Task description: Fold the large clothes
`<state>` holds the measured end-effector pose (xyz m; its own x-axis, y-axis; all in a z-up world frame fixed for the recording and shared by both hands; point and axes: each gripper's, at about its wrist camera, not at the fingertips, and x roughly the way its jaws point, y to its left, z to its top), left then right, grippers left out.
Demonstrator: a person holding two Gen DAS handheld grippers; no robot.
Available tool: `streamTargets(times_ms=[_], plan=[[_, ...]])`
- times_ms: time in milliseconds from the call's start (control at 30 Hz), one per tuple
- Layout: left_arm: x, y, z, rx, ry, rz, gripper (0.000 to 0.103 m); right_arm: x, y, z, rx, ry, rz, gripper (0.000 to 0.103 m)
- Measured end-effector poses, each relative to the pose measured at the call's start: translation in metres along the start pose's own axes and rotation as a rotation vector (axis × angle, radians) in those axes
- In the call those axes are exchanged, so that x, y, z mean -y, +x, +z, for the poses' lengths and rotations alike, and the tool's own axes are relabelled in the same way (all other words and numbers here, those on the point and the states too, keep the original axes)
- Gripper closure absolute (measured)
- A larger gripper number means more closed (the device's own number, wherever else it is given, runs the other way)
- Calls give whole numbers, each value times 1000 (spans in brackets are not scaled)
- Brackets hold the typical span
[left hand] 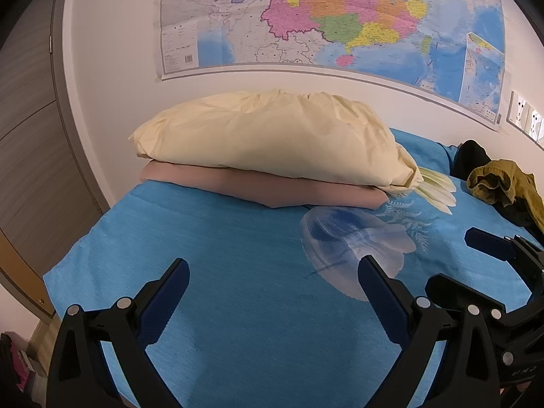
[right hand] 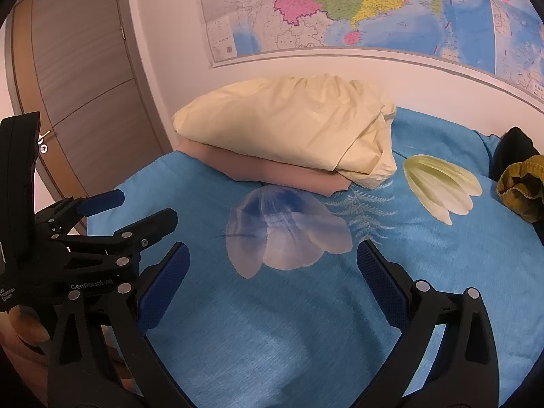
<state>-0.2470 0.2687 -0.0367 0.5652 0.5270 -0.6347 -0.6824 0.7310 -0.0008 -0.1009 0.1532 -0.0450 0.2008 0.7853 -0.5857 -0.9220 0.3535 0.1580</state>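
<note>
Both grippers, left gripper point(left hand: 273, 284) & right gripper point(right hand: 272, 268), gape wide, empty, over the bed point(left hand: 238, 306). Olive garment point(left hand: 503, 183) lies crumpled at far right w/ black cloth point(left hand: 471, 156); risk: grabbing both layers together.

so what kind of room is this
Most likely a bedroom: a bed under a blue floral bedspread, a cream pillow by the wall, a wall map above, and a wooden door to the left.

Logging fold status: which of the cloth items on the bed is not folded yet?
The olive-green garment, crumpled in a heap at the bed's right edge. The cream bundle and pink piece beneath it lie stacked flat by the wall.
</note>
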Motion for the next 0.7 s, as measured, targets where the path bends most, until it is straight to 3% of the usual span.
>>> streamTargets(times_ms=[367, 700], plan=[[3, -6, -3, 43, -7, -23, 7, 2, -2, -5, 1, 9, -9, 6], [16, 5, -4, -29, -39, -100, 7, 17, -15, -14, 10, 48, -39, 6]])
